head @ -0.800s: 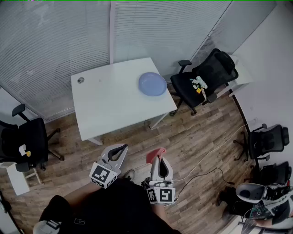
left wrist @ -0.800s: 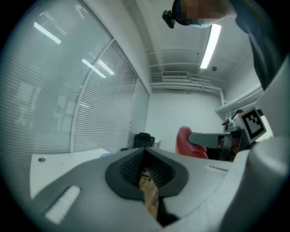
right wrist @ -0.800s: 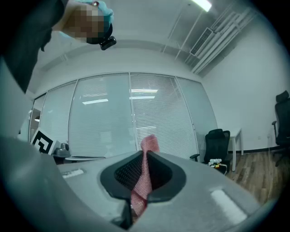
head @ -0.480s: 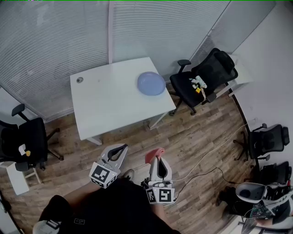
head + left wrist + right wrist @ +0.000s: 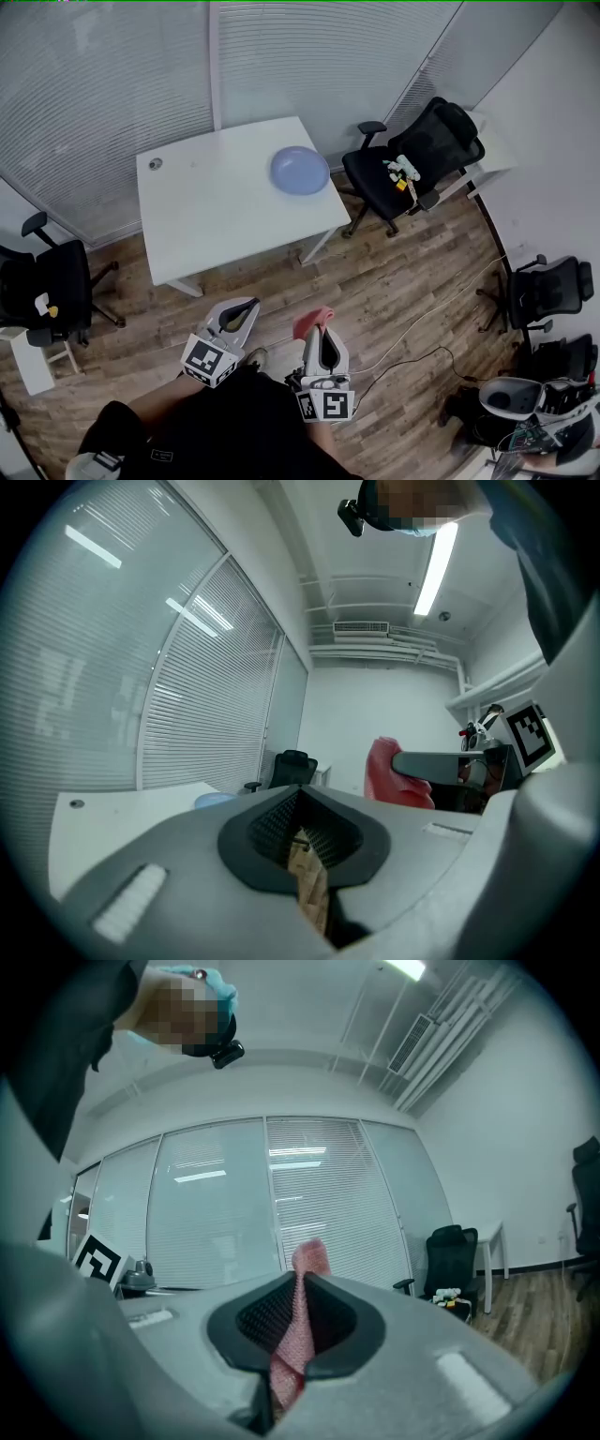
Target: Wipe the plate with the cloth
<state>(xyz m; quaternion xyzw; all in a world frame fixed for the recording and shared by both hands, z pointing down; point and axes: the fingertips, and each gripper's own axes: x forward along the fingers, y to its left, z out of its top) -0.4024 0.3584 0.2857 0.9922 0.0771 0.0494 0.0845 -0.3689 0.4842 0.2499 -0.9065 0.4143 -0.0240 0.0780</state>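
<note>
On the one white counter (image 5: 216, 220) lies one blue plate (image 5: 300, 171), well apart from the two grippers. The right hand-held gripper (image 5: 321, 332) grasps the one pink cloth (image 5: 310, 322). The left hand-held gripper (image 5: 247, 307) is clenched and empty. Only the right gripper view shows the pads pinching the cloth.

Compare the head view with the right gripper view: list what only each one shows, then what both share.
Only the head view: the round pale blue plate lying on the white rectangular table.
Only the right gripper view: the right tool seen close, its jaws pressed together on the pink cloth, and the ceiling light.
Both: the pink cloth sticking out past the right tool, the black office chair with small items on its seat, and the slatted window blinds.
</note>
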